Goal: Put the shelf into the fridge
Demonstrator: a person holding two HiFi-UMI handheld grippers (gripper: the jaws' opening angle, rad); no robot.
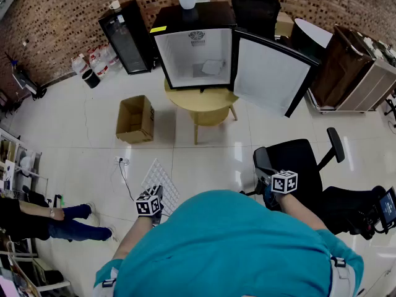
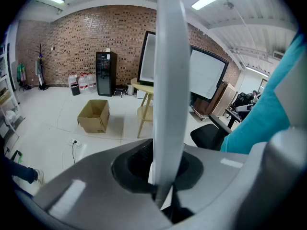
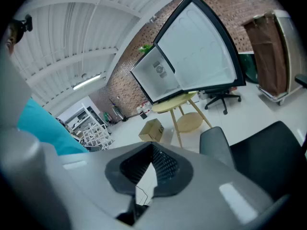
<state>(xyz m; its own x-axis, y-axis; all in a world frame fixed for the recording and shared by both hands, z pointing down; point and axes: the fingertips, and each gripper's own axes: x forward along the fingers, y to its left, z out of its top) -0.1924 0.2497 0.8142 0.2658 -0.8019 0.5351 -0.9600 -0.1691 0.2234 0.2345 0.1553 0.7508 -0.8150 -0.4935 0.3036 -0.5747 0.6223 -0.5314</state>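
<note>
Your left hand-held gripper (image 1: 155, 194) (image 2: 163, 178) is pinching the shelf (image 1: 163, 179) (image 2: 170, 80). In its own view the white wire grid stands edge-on between the jaws and rises straight up from them. From the head view the grid sticks out ahead of that gripper, low over the floor.

Your right hand-held gripper (image 1: 271, 180) (image 3: 146, 176) carries nothing. Its jaws stand a little apart, with only bare floor showing through the gap. It hangs just beside the chair (image 1: 298, 161), off to the right of the shelf.

So the pick-up looks done and the rest is still to do. The fridge (image 1: 197, 54) (image 3: 160, 71) stands well ahead of both grippers on a round tabletop (image 1: 204, 99). Its door is swung open to the right and the white inside looks free to take the shelf. You are well apart from it, so the carry across the floor remains. After that comes levelling the grid and sliding it in.
</note>
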